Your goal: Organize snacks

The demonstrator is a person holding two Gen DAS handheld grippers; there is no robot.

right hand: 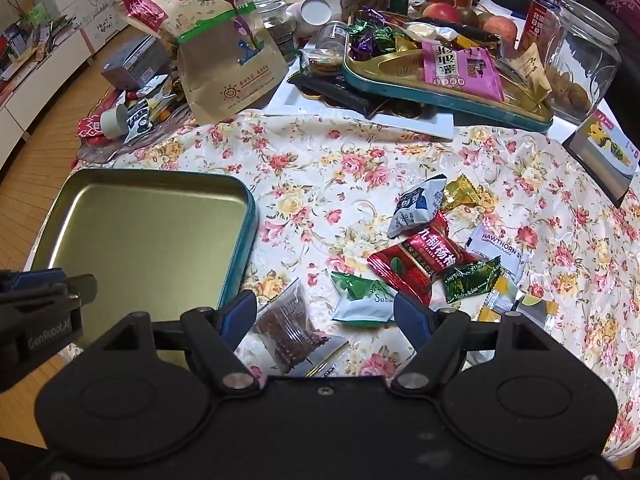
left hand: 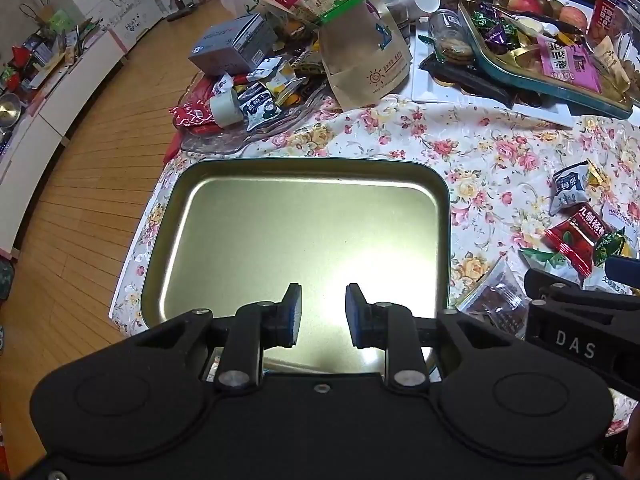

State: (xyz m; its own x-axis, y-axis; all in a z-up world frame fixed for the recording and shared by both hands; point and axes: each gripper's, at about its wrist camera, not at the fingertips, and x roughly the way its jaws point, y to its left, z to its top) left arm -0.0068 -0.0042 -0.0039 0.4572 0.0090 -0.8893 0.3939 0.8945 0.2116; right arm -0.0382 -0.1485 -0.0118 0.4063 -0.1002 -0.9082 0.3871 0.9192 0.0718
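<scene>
An empty gold tin tray with a teal rim [left hand: 440,184] lies on the floral cloth. My left gripper [left hand: 323,312] hovers over its near end, jaws a narrow gap apart with nothing between them. Right of the tray [right hand: 248,200], loose snacks are scattered: a red packet [right hand: 420,264], a blue-and-white packet [right hand: 416,204], a gold candy [right hand: 464,192], a white Hawthorn packet [right hand: 500,244] and a dark green candy [right hand: 472,278]. My right gripper [right hand: 324,312] stands wide open above a clear packet of brown snack [right hand: 288,328] and a green-and-white packet [right hand: 360,300], touching neither.
A second teal tray [right hand: 440,92] heaped with sweets sits at the back on a white board. A tall paper bag [right hand: 228,60], jars, fruit and a clear dish of small packets [left hand: 240,104] crowd the far side. The table's left edge drops to a wooden floor [left hand: 100,160].
</scene>
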